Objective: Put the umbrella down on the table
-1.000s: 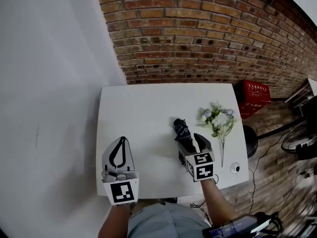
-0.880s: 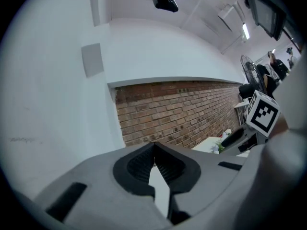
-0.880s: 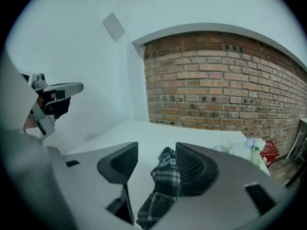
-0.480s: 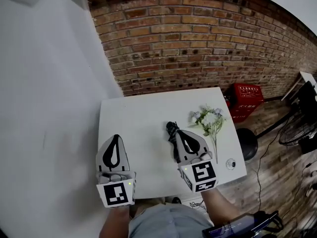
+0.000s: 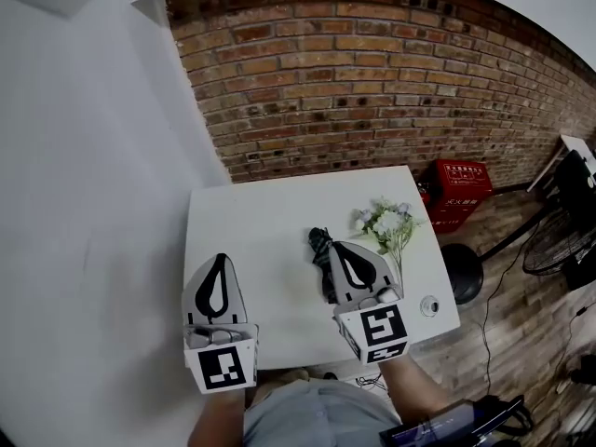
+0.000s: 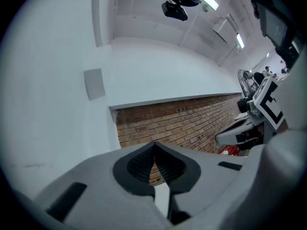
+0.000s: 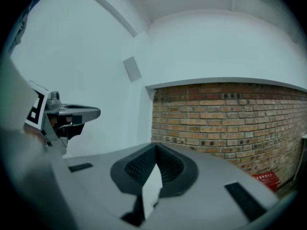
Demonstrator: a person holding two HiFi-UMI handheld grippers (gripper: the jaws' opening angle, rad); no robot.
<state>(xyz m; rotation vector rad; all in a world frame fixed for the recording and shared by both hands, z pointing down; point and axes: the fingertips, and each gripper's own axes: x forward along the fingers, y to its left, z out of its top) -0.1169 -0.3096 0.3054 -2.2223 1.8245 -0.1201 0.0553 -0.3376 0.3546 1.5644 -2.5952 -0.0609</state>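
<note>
You hold your left gripper out in front of you on the left. Its jaws are pressed together tip to tip with nothing between them, its marker cube is nearest your body, and your left forearm runs straight back beneath it. Your right gripper sits alongside on the right, tilted slightly inward toward the other, its jaws likewise closed tight and empty, with your right forearm trailing behind it. Both grippers point forward roughly level, side by side and well apart.
</note>
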